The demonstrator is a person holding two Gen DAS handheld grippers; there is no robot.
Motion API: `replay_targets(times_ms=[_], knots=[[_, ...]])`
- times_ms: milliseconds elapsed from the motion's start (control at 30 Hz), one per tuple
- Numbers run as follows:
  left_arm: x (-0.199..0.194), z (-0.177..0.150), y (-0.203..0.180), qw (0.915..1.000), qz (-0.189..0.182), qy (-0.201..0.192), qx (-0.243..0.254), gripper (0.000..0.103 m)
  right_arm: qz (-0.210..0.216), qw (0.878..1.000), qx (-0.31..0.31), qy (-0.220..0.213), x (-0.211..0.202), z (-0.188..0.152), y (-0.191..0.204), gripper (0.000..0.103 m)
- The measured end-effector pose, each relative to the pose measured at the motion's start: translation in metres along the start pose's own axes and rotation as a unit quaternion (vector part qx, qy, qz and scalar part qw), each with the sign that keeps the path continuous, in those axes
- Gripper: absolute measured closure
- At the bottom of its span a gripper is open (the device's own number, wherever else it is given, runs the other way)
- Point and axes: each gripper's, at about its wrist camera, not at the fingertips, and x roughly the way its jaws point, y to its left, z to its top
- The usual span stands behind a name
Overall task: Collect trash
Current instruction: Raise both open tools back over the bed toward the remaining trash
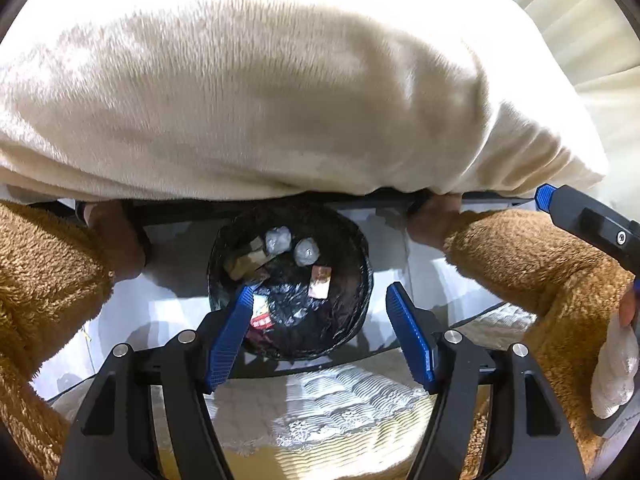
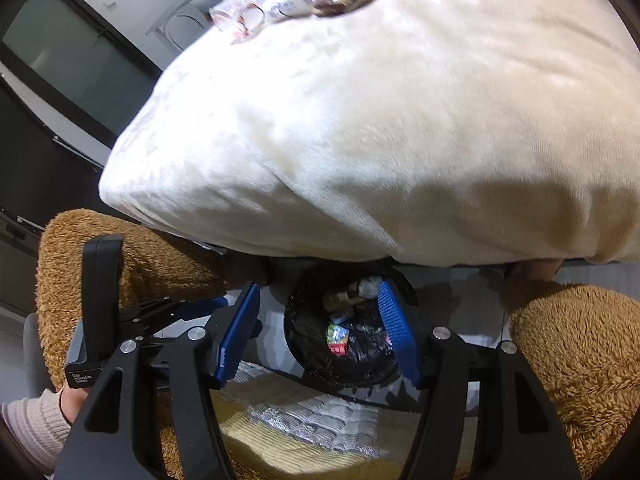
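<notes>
Left wrist view: the left hand-held gripper (image 1: 320, 332) points steeply down, its two blue pads spread apart with nothing between them. Below the fingers sits a round bin (image 1: 352, 332) lined with a black bag, standing on a pale floor (image 1: 404, 248). Inside lie two crumpled clear wads (image 1: 306, 252), a brown cardboard scrap (image 1: 244, 260), a small orange-and-white wrapper (image 1: 320, 282) and a red-and-white packet (image 1: 262, 316) close to the left pad. Just nearer than the bin is a cream quilted mat (image 1: 320, 408).

On either side of the bin are the person's knees in fuzzy brown fabric (image 1: 540, 272). Above it hangs the edge of a cream fleece blanket (image 1: 260, 100) that fills the upper half of the view. At far right, one blue-tipped finger of the right hand-held gripper (image 1: 546, 196) shows, and a white cuff (image 1: 616, 368) below it.

Right wrist view: the right hand-held gripper (image 2: 316, 332) also tilts down over the bin (image 2: 304, 352), jaws spread and empty. A colourful packet (image 2: 338, 338) shows in the black bag between the pads. The left tool's black body (image 2: 100, 292) stands at left, held by a hand in a pinkish ribbed cuff (image 2: 32, 424). On top of the blanket (image 2: 400, 120), far from the bin, several more wrappers (image 2: 296, 2) lie in a blurred cluster, uncollected.
</notes>
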Motion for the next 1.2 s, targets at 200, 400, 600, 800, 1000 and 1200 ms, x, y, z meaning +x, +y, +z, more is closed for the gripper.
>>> replay_targets(times_ms=[200, 400, 600, 800, 1000, 1200], knots=[[-0.015, 0.004, -0.005, 0.9994, 0.002, -0.032, 0.016, 0.035, 0.026, 0.998, -0.018, -0.045, -0.019, 0.002, 0.007, 0.041], [-0.032, 0.011, -0.007, 0.9977, -0.004, -0.063, 0.026, 0.035, 0.048, 0.994, -0.034, -0.092, -0.038, 0.004, 0.013, 0.041], [-0.055, 0.021, -0.009, 0.9944, -0.009, -0.100, 0.034, 0.035, 0.052, 0.988, -0.041, -0.137, -0.055, 0.009, 0.016, 0.041], [-0.081, 0.038, -0.001, 0.9893, -0.010, -0.141, 0.035, 0.035, 0.032, 0.983, -0.052, -0.171, -0.069, 0.025, 0.012, 0.041], [-0.107, 0.068, 0.008, 0.9826, 0.000, -0.179, 0.048, 0.035, 0.019, 0.982, -0.054, -0.182, -0.074, 0.068, 0.003, 0.041], [-0.118, 0.114, 0.017, 0.9794, 0.021, -0.188, 0.070, 0.035, 0.009, 0.984, -0.084, -0.159, -0.052, 0.120, 0.005, 0.026]])
